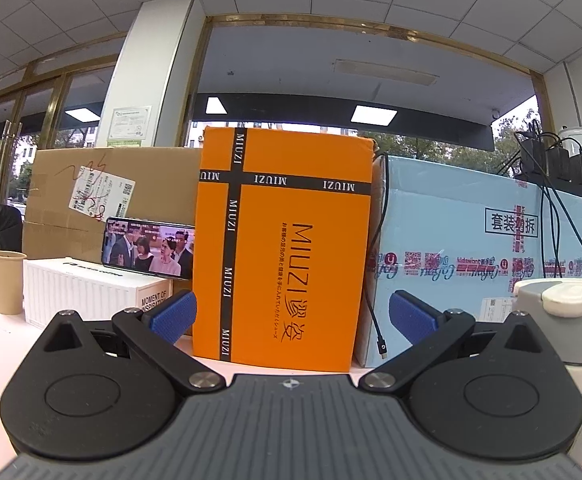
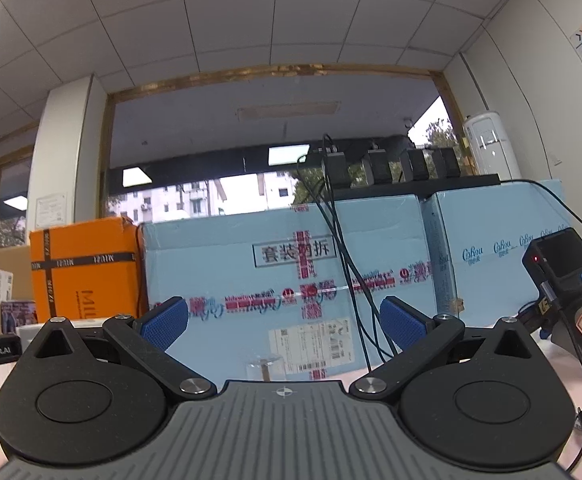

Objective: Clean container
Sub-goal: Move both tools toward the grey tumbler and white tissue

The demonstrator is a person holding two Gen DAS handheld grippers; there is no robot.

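Here both tongs, left [image 1: 293,316] and right [image 2: 284,322], gape empty; clear cup [image 2: 264,366] holds a stick.

From my feed I see an orange box [image 1: 283,248] standing upright on the table, between a brown cardboard box [image 1: 111,196] and a pale blue carton [image 1: 479,240]. A phone [image 1: 149,248] playing video leans against the brown box, resting on a white ribbed box [image 1: 87,292]. A paper cup [image 1: 6,282] stands just beside that. A black cable [image 1: 375,280] hangs down between orange box and carton. Chargers [image 2: 387,166] sit on top of the carton.
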